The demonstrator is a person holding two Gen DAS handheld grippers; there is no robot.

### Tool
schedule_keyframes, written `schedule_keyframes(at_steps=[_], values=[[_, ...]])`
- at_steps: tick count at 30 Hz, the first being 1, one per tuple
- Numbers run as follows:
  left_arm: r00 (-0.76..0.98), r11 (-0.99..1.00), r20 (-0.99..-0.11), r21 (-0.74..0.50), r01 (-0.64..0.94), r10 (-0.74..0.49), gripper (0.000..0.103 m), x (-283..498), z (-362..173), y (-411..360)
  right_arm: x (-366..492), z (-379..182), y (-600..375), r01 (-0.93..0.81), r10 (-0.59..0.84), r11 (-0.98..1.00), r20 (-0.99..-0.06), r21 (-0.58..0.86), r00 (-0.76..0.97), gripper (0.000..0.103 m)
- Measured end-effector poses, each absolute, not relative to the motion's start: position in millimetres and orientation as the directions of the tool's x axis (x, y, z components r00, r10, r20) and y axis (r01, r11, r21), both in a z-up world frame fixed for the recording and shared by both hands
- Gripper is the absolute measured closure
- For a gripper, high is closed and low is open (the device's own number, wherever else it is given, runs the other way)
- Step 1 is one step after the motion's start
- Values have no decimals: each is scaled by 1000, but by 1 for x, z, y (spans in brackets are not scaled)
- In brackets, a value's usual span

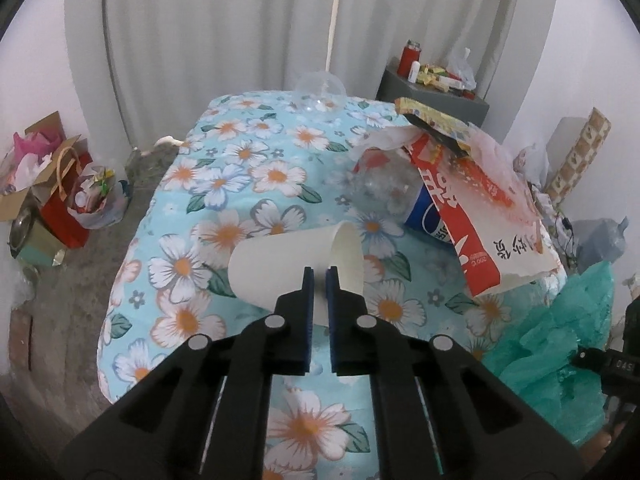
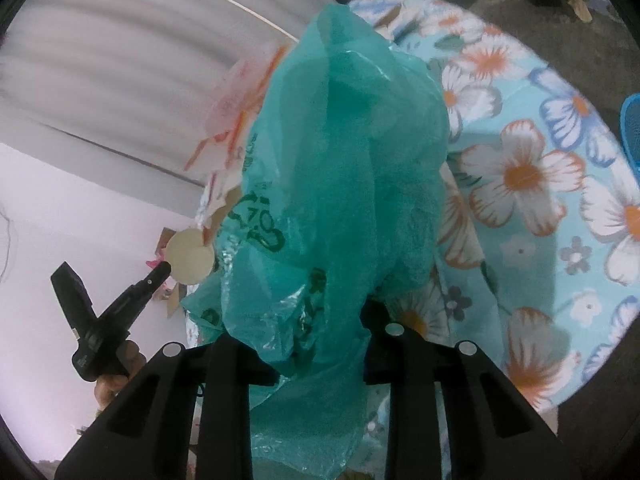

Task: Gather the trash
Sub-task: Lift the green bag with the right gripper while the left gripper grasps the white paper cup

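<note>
Left wrist view, tongs: the left tongs [image 1: 319, 274] at lower centre are drawn narrow, pinching the rim wall of the white paper cup [image 1: 296, 266], one finger outside and one inside the mouth.
Left wrist view, cup: lying on its side at frame centre on the floral blue tablecloth [image 1: 224, 184] of the table, mouth toward the right.
Left wrist view, other trash: a clear plastic bottle with a blue label [image 1: 396, 196] and a red-and-white printed wrapper [image 1: 472, 216] at centre right; the green bag's edge shows at lower right.
Right wrist view, tongs: the right tongs [image 2: 320, 344] at lower centre are closed on a bunched fold of the translucent green plastic bag [image 2: 340, 168], which fills the middle of the frame.
Right wrist view, cup: its round base [image 2: 189, 256] shows at centre left, just beside the bag, with the left tongs below it.
Step in hand: judged, carrying the cup to the bag.
Technique: keep the pinch light so the thin rim does not crush or slip; hold the bag mouth spread and steady; release only once the cup is well inside.
</note>
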State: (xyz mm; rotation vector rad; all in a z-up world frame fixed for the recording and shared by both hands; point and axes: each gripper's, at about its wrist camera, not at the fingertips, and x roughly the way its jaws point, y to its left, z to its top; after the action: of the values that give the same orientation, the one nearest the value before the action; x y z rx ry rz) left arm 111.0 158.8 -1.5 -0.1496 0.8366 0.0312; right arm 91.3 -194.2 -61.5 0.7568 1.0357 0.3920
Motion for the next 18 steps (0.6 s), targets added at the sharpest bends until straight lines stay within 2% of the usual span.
schedule_keyframes(at_steps=[11, 18], values=[[722, 978, -687, -196, -78, -80, 103, 81, 26, 171, 59, -12, -252, 9, 525, 727, -564, 687, 638, 79], [786, 977, -598, -211, 39, -161, 103, 58, 72, 140, 35, 28, -311, 46, 345, 792, -509, 608, 789, 79]])
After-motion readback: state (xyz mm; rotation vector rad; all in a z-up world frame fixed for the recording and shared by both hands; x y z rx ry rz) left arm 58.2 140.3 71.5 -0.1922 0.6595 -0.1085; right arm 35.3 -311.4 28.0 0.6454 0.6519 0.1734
